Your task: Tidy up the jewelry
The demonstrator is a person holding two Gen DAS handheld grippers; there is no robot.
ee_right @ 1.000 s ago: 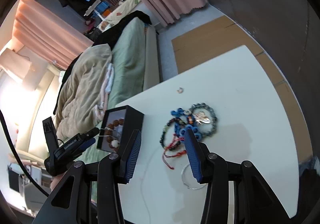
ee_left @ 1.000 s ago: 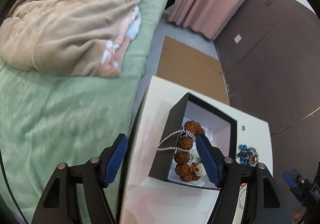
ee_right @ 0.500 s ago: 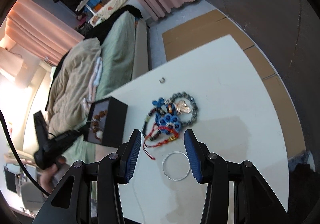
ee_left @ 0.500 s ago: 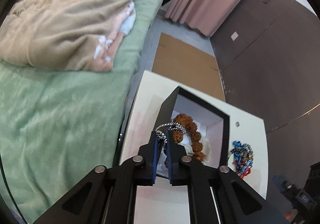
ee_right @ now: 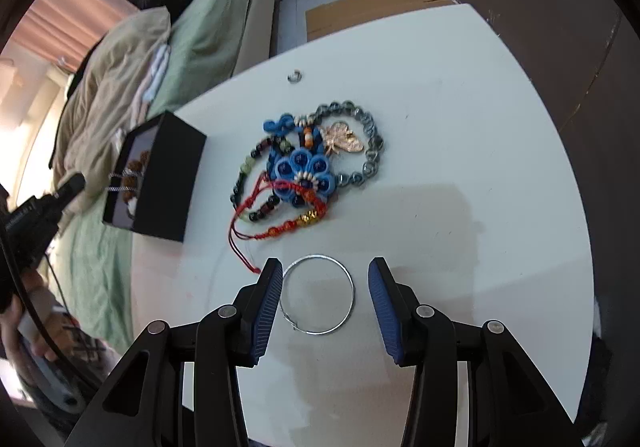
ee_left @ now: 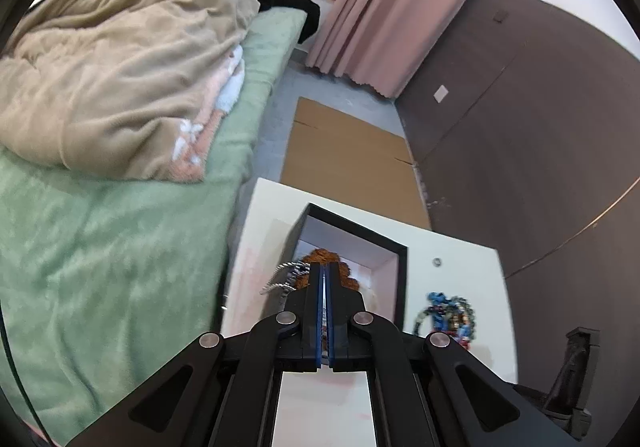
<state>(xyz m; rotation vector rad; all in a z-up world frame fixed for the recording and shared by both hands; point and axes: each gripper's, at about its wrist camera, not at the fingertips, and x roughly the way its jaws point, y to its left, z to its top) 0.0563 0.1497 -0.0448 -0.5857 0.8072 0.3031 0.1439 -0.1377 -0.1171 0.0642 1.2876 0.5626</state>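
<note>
A black jewelry box (ee_left: 394, 259) stands on the white table (ee_right: 460, 119), with a brown bead bracelet (ee_left: 320, 256) inside. My left gripper (ee_left: 324, 267) is shut at the box's near wall, where a black-and-white twisted cord bracelet (ee_left: 285, 278) hangs over the edge; whether it pinches the cord is hidden. In the right wrist view the box (ee_right: 168, 183) sits at the left. My right gripper (ee_right: 322, 277) is open, its fingers on either side of a thin silver bangle (ee_right: 318, 293) lying on the table. A pile of bead and cord bracelets (ee_right: 308, 167) lies beyond it.
A small silver ring (ee_right: 295, 76) lies near the table's far edge. A bed with green sheet (ee_left: 100, 247) and beige blanket (ee_left: 112, 79) runs along the table's left side. Cardboard (ee_left: 344, 163) lies on the floor beyond. A dark wall (ee_left: 540, 135) is on the right.
My left gripper went from wide open to shut at the box wall by the cord bracelet. My right gripper moved forward and down until its open fingers flank the silver bangle.
</note>
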